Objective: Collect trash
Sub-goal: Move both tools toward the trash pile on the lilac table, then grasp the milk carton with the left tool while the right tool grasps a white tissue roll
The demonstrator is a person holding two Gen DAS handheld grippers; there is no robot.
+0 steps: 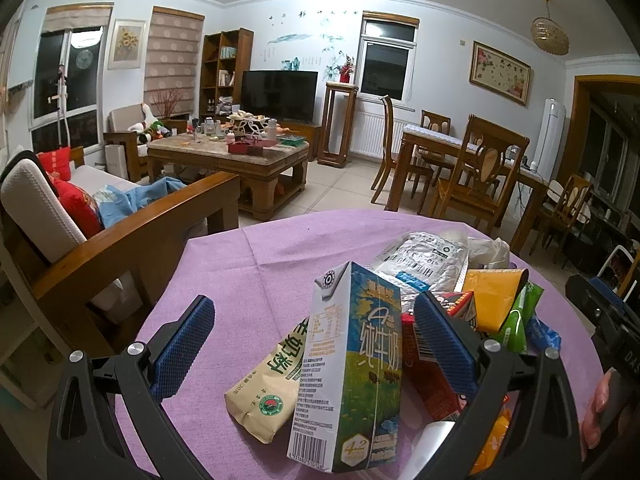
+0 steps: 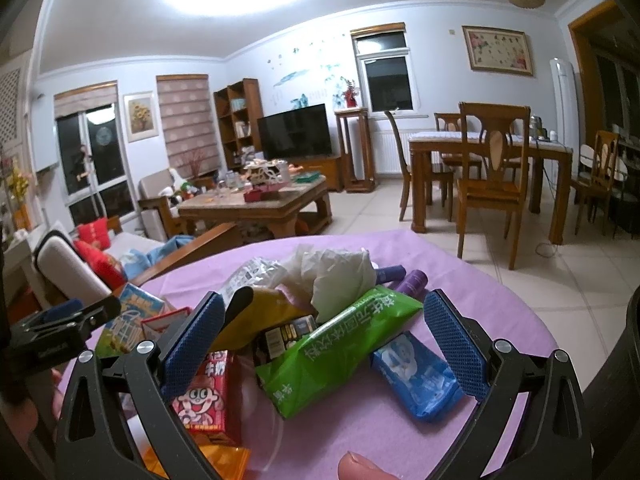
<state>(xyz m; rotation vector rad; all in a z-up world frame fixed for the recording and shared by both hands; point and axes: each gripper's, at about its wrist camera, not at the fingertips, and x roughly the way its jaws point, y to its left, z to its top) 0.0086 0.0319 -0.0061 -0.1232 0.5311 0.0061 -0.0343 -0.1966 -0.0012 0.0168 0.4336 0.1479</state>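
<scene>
Trash: a loose heap of packaging lies on a round table under a purple tablecloth [image 1: 256, 264], filling the near and right part of the cloth in the left wrist view.
Milk carton [image 1: 352, 364]: stands upright at the near edge of the heap, between the left gripper's two blue pads, touching neither as far as can be seen.
Beige pouch [image 1: 268, 388]: lies flat just left of the carton, leaning against its base.
Grey mailer bag [image 1: 424, 256]: rests at the back of the heap, with crumpled white tissue [image 2: 340, 268] beside it.
Green packet [image 2: 340, 344]: lies slanted across the middle of the heap, between the right gripper's pads.
Blue packet [image 2: 416, 376]: flat on the cloth just right of the green one.
Red snack box [image 2: 208, 392]: near the right gripper's left pad.
Purple tubes [image 2: 404, 278]: two, at the far side of the heap.
Left gripper [image 1: 316, 356]: spread wide, holding nothing.
Right gripper [image 2: 324, 344]: spread wide, holding nothing.
Bin or bag: none visible in either view.
Progress: seemingly at the start; every piece still sits on the table, nothing is grasped, and all the collecting remains to be done.
</scene>
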